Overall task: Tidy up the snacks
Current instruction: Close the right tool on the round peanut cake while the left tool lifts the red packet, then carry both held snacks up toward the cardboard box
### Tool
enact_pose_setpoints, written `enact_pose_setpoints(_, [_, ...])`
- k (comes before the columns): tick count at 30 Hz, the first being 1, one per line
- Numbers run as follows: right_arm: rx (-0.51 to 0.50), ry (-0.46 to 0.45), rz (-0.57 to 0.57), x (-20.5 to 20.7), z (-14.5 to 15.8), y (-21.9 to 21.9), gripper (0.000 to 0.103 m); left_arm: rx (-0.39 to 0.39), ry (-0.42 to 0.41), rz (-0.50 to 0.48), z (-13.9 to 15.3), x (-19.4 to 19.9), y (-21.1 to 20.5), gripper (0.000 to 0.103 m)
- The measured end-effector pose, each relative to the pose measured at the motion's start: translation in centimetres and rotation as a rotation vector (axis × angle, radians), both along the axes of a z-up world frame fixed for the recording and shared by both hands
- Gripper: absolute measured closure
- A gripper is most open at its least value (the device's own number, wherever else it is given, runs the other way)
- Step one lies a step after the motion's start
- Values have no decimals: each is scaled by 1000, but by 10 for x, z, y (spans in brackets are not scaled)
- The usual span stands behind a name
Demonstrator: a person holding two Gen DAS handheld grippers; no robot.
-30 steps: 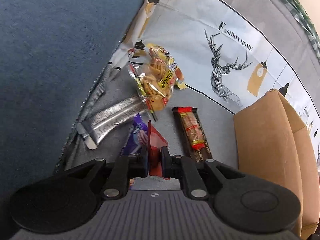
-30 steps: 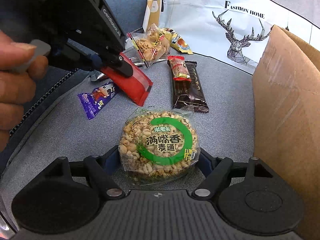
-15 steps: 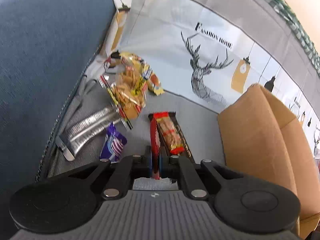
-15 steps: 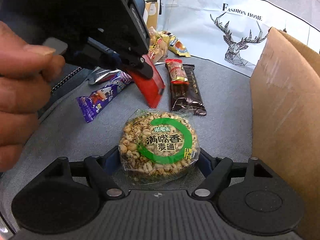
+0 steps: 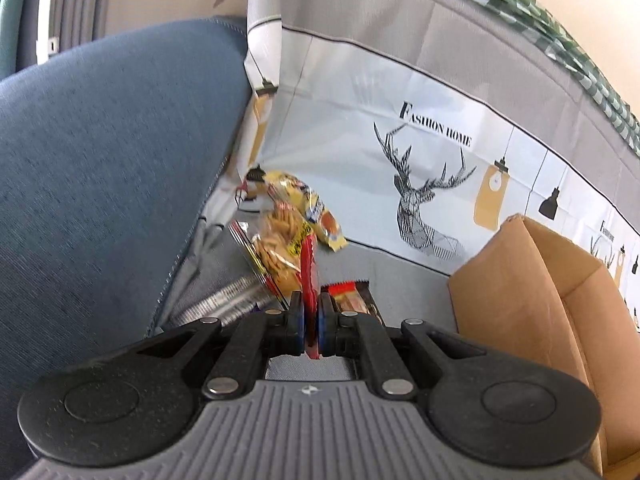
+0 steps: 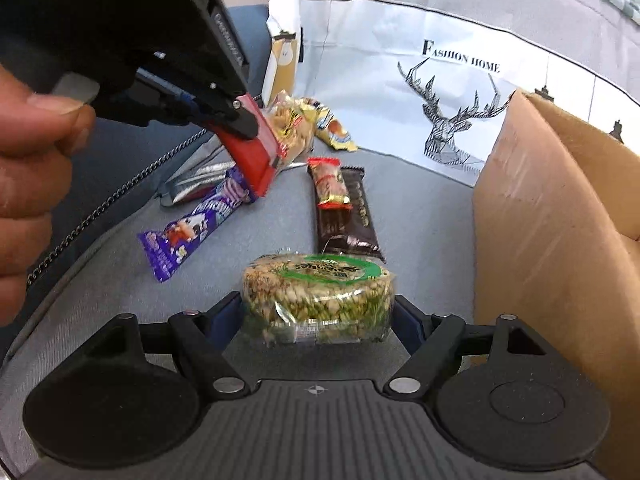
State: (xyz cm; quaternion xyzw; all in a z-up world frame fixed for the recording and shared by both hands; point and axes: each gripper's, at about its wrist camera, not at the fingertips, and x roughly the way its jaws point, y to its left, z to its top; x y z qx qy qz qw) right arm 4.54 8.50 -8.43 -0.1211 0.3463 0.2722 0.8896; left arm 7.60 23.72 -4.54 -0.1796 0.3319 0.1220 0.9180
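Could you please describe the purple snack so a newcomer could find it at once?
On the grey cushion, left of the cardboard box, lies the purple wrapper. It alone is purple with cartoon print, beside a silver packet.

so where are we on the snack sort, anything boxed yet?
Nothing visibly boxed; the cardboard box interior is hidden. In hand: left gripper shut on the red packet, right gripper clamping the round puffed-grain cake. Left on the cushion: purple bar, brown bar, peanut bag.

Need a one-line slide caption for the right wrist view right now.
Right tool grips the round puffed-grain cake while the left tool lifts a red packet beside the cardboard box.
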Motion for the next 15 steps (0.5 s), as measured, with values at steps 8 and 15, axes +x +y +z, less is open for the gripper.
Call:
enact_pose_setpoints(8, [55, -56, -28, 2, 24, -7, 23, 46, -24, -6, 6, -3, -5, 98])
enact_pose_setpoints(15, [42, -35, -22, 4, 17, -4, 24, 48, -14, 2, 5, -2, -2, 98])
